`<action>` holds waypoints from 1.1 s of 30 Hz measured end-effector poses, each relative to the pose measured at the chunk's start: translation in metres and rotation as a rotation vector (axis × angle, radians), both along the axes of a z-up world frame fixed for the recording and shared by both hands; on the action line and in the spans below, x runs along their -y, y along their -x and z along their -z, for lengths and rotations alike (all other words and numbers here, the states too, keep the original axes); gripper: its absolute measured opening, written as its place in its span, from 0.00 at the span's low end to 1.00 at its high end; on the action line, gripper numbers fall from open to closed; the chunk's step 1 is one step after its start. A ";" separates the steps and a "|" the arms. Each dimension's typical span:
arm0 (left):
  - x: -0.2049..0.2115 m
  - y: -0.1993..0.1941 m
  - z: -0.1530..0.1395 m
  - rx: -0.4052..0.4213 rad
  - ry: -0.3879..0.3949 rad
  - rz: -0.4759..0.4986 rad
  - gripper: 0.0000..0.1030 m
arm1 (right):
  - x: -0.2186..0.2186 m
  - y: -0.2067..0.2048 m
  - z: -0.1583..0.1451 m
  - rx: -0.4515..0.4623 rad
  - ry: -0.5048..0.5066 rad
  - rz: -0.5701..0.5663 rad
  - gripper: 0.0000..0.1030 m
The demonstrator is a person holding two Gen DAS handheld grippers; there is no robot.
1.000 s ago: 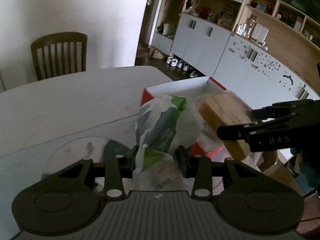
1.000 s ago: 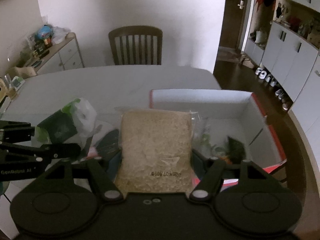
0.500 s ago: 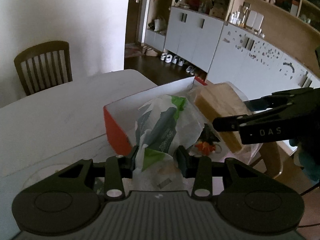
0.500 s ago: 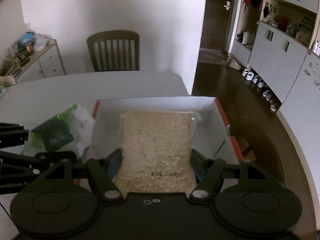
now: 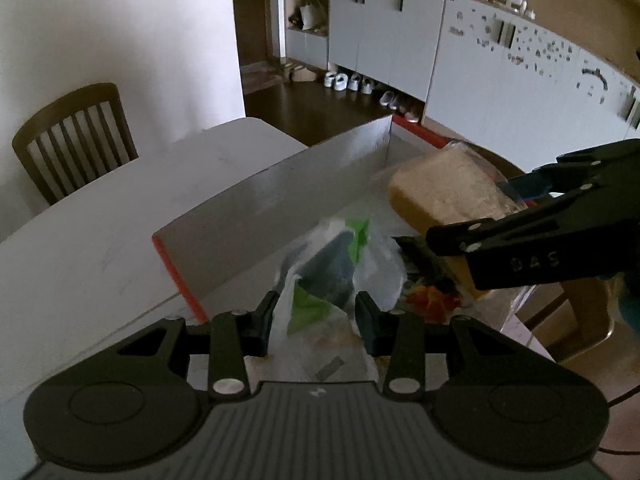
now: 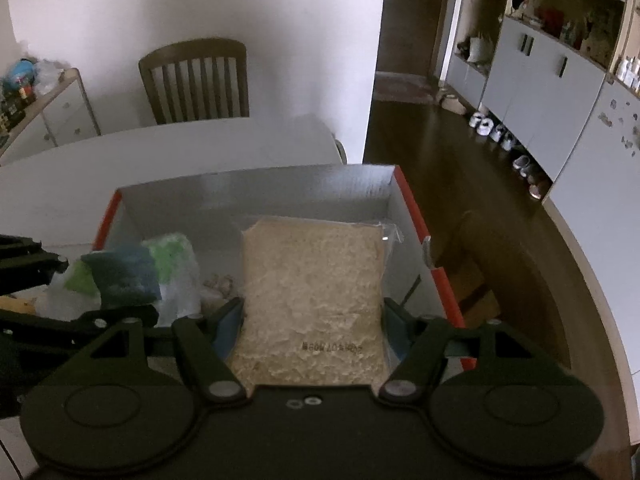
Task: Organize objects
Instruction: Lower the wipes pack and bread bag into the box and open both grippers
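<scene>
Right wrist view: your tabletop (image 6: 168, 148) fills the upper left, and the box (image 6: 416, 216) sits mid-frame, a few items already on its floor. Your right tool (image 6: 312, 316) is clamped on the rice pack (image 6: 312, 280), which hangs over the box's right half. Your left tool (image 5: 316, 316) is clamped on the green-and-white bag (image 5: 340, 264), held over the box's left side. Neither is released yet; both drops are left, by my reading.
</scene>
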State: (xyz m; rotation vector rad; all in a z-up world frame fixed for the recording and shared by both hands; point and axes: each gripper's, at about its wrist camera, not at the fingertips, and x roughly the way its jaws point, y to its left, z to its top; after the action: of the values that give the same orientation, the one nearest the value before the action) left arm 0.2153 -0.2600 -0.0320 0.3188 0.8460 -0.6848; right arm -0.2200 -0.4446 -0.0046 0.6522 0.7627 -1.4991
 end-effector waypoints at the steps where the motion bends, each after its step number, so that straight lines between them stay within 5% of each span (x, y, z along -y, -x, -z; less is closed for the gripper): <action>1: 0.002 -0.001 0.002 -0.001 -0.008 0.006 0.39 | 0.002 0.000 0.003 -0.005 -0.007 -0.005 0.69; 16: 0.022 -0.002 0.020 0.011 -0.105 0.064 0.41 | 0.013 0.002 0.034 -0.007 -0.086 -0.012 0.71; 21: 0.020 0.000 0.026 -0.010 -0.094 0.070 0.64 | 0.010 0.008 0.032 0.037 -0.081 -0.006 0.71; 33: 0.006 0.005 0.023 -0.026 -0.046 0.033 0.74 | -0.005 0.012 0.013 0.070 -0.037 -0.029 0.72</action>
State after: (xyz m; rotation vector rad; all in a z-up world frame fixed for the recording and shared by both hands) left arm 0.2107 -0.2659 -0.0549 0.3668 0.8843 -0.7018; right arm -0.2319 -0.4393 -0.0178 0.7154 0.7451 -1.4312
